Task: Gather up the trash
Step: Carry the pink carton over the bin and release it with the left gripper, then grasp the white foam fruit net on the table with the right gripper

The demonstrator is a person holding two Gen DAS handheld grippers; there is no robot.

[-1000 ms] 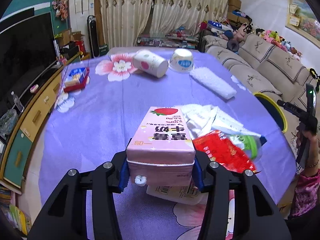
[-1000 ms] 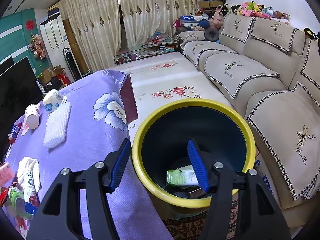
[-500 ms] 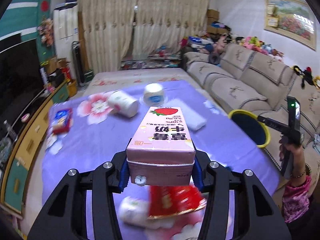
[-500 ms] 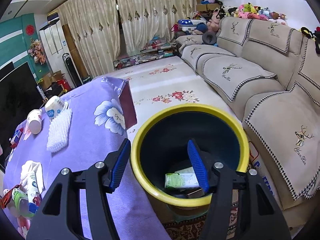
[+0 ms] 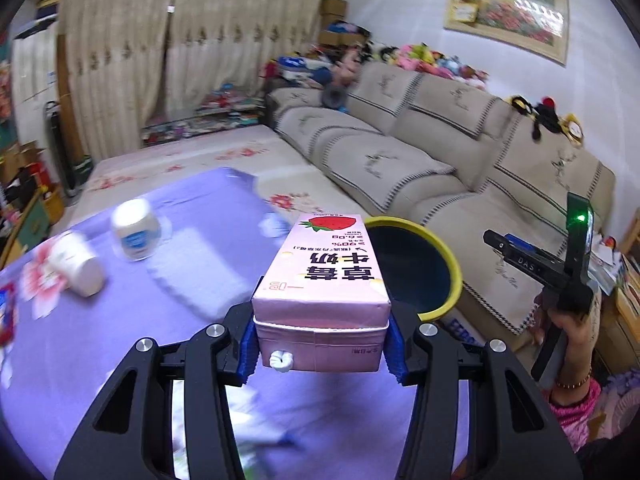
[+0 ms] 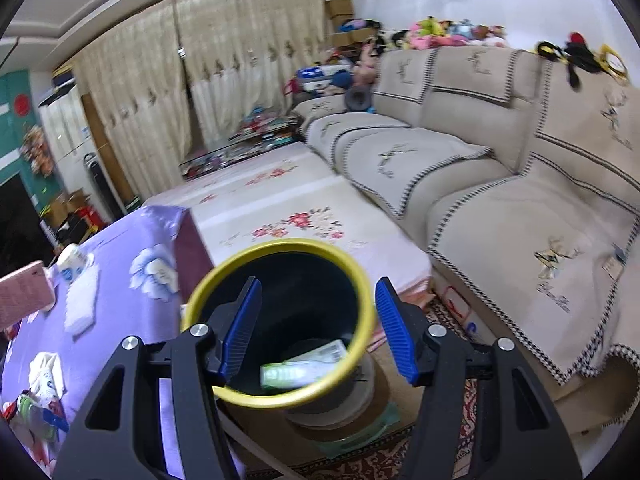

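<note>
**Pink milk box on its way to the bin**

The step in hand looks like the carry. The left claw [image 5: 322,350] is squeezed on the near end of the pink strawberry milk box [image 5: 324,276], one blue pad on each side. The box is up off the counter [image 5: 80,352] and lies flat, with its far end pointing at the bin [image 5: 450,276].

The bin, with its yellow rim, is the landmark here. The box is just to the left of the bin and not over the hole yet. So the next move probably calls for bringing the box over the rim, then letting the pads part so it drops in.

The left claw tips downward. The right claw [image 6: 318,330] tips down too and hangs above the bin. Its pads stand apart with nothing between them. A green carton [image 6: 302,368] lies at the bottom of the bin, though it is blurry. Two white cups [image 5: 108,248] lie on the counter, well to the left of the bin.
</note>
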